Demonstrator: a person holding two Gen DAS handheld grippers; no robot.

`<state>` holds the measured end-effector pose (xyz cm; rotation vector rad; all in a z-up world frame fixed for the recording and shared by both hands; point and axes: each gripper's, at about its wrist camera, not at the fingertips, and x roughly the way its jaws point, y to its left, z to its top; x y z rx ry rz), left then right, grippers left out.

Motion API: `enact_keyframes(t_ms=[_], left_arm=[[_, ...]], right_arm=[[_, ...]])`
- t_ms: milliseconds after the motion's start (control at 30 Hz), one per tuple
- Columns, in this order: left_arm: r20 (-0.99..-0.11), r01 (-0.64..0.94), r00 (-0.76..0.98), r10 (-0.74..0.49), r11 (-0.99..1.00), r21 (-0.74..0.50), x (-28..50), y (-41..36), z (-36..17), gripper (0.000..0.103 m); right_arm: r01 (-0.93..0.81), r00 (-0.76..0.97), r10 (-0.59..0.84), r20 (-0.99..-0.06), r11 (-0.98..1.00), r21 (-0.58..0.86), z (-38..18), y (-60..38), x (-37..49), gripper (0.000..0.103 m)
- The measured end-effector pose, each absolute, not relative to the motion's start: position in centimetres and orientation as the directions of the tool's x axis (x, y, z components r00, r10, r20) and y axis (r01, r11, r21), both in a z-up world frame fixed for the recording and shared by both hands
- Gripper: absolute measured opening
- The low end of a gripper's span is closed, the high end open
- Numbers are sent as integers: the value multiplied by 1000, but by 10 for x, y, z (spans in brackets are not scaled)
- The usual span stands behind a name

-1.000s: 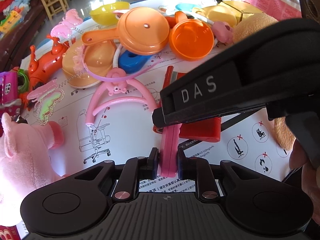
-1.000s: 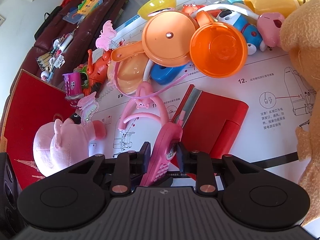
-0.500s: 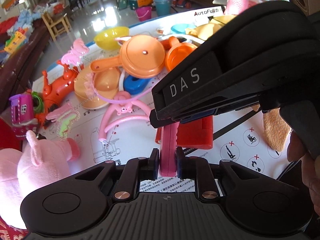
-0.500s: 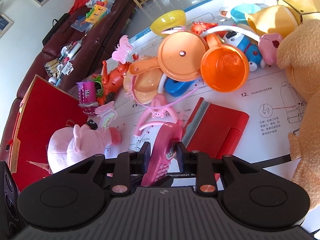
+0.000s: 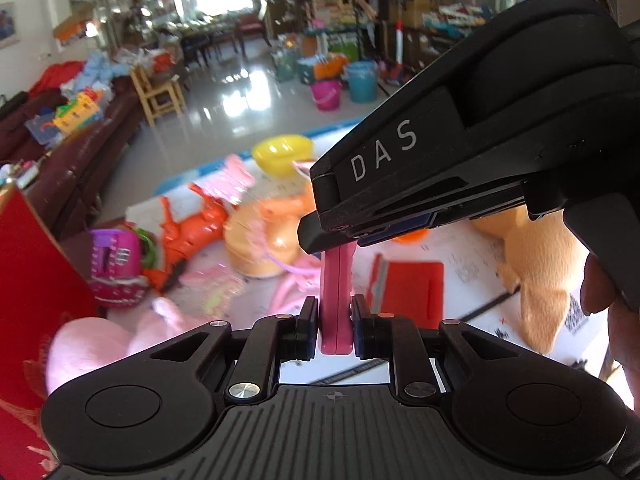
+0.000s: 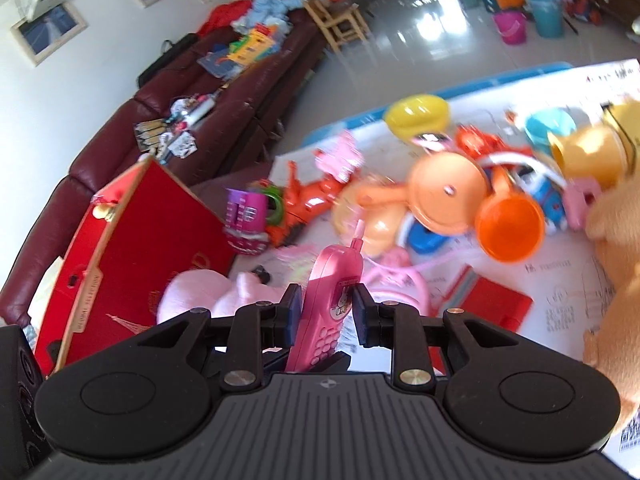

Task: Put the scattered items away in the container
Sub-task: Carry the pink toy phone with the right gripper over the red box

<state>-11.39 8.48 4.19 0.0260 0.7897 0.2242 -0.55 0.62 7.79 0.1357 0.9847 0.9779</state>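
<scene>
Both grippers are shut on one pink toy phone (image 6: 334, 300). My right gripper (image 6: 326, 312) pinches its body across the keypad face. My left gripper (image 5: 336, 322) pinches its lower end edge-on (image 5: 336, 296), with the right gripper's black body (image 5: 460, 172) right above. The phone is lifted off the white sheet. The red box (image 6: 132, 248) stands open at the left. Scattered toys lie beyond: orange pans (image 6: 448, 196), an orange cup (image 6: 510, 224), a yellow bowl (image 6: 416, 114), a pink plush pig (image 6: 208, 296).
A tan plush bear (image 6: 616, 272) sits at the right. A flat red case (image 6: 492, 304) lies on the sheet under the phone. An orange toy animal (image 6: 308, 204) and a purple toy (image 6: 246, 216) stand near the box. A dark sofa (image 6: 180, 132) runs behind.
Both grippers have risen and tilted up with the phone held between them. The table toys have dropped lower in view and more of the room and the red box shows.
</scene>
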Motion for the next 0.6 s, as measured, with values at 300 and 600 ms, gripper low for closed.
enact_keyframes(t_ms=[300,600], left_arm=[[-576,-412,734,361,910,46,-176,148,105,14],[-497,-633,676,544,774,-13,-255,209,148,14]], right_arm=[[-838,119,828,-547,379,393,152,80,-58,31],[-950,-59,870,-489,101,295,202,172,-138,31]])
